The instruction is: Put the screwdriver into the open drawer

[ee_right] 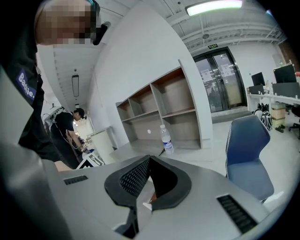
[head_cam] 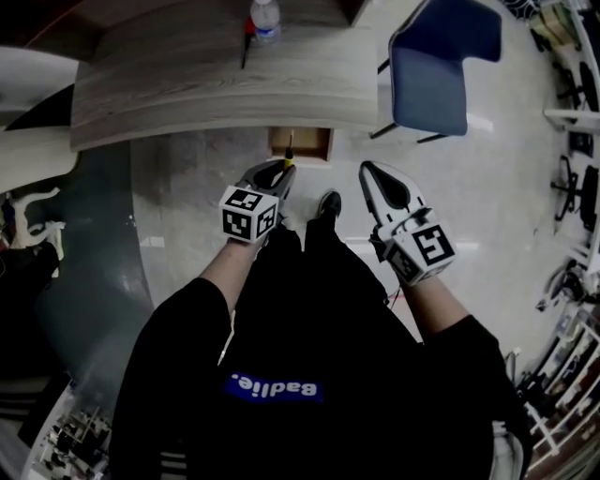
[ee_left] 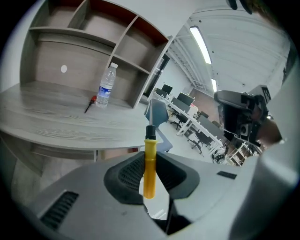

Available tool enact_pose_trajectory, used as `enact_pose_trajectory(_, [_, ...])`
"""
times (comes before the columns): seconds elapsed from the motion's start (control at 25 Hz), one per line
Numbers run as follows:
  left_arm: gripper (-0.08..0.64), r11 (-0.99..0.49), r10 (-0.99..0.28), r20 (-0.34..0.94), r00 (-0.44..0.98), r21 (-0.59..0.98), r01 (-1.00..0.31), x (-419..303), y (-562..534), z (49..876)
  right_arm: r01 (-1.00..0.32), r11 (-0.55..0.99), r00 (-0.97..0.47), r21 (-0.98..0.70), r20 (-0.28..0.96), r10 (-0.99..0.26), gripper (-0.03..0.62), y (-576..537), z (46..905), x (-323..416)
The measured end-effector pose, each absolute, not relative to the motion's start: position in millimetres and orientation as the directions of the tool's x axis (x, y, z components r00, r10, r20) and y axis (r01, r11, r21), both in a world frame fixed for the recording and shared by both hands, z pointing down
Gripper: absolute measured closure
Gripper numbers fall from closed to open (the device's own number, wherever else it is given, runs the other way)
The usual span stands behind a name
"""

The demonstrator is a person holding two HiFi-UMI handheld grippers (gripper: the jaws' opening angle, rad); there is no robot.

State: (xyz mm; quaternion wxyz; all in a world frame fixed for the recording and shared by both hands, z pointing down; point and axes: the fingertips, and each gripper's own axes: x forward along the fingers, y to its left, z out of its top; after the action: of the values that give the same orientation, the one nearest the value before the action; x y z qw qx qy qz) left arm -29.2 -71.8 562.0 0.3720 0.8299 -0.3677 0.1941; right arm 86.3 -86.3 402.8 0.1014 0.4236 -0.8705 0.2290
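The screwdriver (ee_left: 149,168) has a glossy yellow plastic handle; the desk (ee_left: 70,124), matt grey wood grain; the bottle (ee_left: 106,86), clear smooth plastic

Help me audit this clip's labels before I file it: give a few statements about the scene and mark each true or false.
1. The left gripper is shut on the yellow screwdriver. True.
2. The right gripper holds the water bottle. False: its jaws are together with nothing between them, and the bottle stands on the desk.
3. The drawer under the desk is open. True.
4. The screwdriver lies in the drawer. False: it is clamped in the left gripper, not yet put in.
5. The chair beside the desk is red. False: it is blue.
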Motion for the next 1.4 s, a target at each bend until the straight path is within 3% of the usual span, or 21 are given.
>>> enact_pose_trajectory(0.6, [0.486,-0.423,-0.377,0.688,0.620,0.467,-0.776,-28.3,-53.5,628.9,-0.767,0.548,-0.641,-0.333,0.370,-0.672,0.563,-90.1,408.3,84.0])
enact_pose_trajectory(1.4, [0.486,-0.418,-0.174,0.868,0.465,0.363,-0.833,-33.3,-56.5,699.9,-0.737,0.570,-0.676,-0.362,0.395,-0.623,0.563,-85.2,418.4,80.1])
